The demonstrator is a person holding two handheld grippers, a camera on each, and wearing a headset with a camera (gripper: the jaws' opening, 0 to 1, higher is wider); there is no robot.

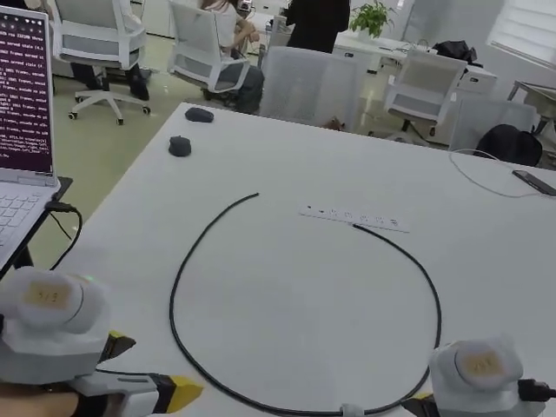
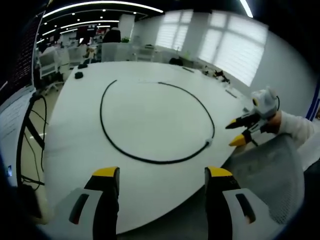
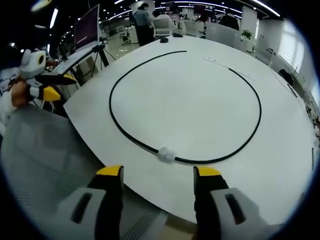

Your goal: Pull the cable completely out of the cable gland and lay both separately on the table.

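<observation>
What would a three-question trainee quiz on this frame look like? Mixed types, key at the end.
1. True or false: the cable gland is off the black cable.
2. Where on the table does the gland lie? A) by the far edge B) by the edge nearest the person C) in the middle of the cable's loop
3. Fill in: the left gripper and the right gripper both hold nothing, their jaws ___.
Key: 1 false, the gland sits threaded on the cable; 2 B; 3 open.
</observation>
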